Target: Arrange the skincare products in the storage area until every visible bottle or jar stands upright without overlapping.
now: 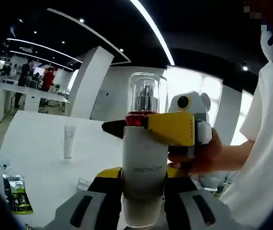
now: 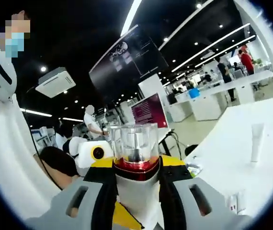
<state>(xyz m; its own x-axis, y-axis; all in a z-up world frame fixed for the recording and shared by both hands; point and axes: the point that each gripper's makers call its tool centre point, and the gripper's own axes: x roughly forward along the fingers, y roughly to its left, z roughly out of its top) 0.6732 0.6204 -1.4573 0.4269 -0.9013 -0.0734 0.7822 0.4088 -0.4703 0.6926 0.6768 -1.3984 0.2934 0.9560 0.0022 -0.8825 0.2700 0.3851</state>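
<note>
A white bottle (image 1: 144,160) marked REVITALIFT, with a red collar and a clear cap, is held up in the air above the white table (image 1: 36,158). My left gripper (image 1: 143,181) is shut on its lower body, one jaw on either side. My right gripper (image 1: 137,125) reaches in from the right, held by a person's hand, and clamps the bottle at the red collar. In the right gripper view the clear cap (image 2: 135,141) rises between the jaws of my right gripper (image 2: 136,176). A white tube (image 1: 69,141) (image 2: 257,142) stands upright on the table.
A green sachet (image 1: 17,194) lies at the table's near left edge, and a small clear packet (image 1: 83,184) lies beside my left jaw. A small white box (image 2: 237,201) sits on the table (image 2: 270,182). A person in white stands close on the right of the left gripper view.
</note>
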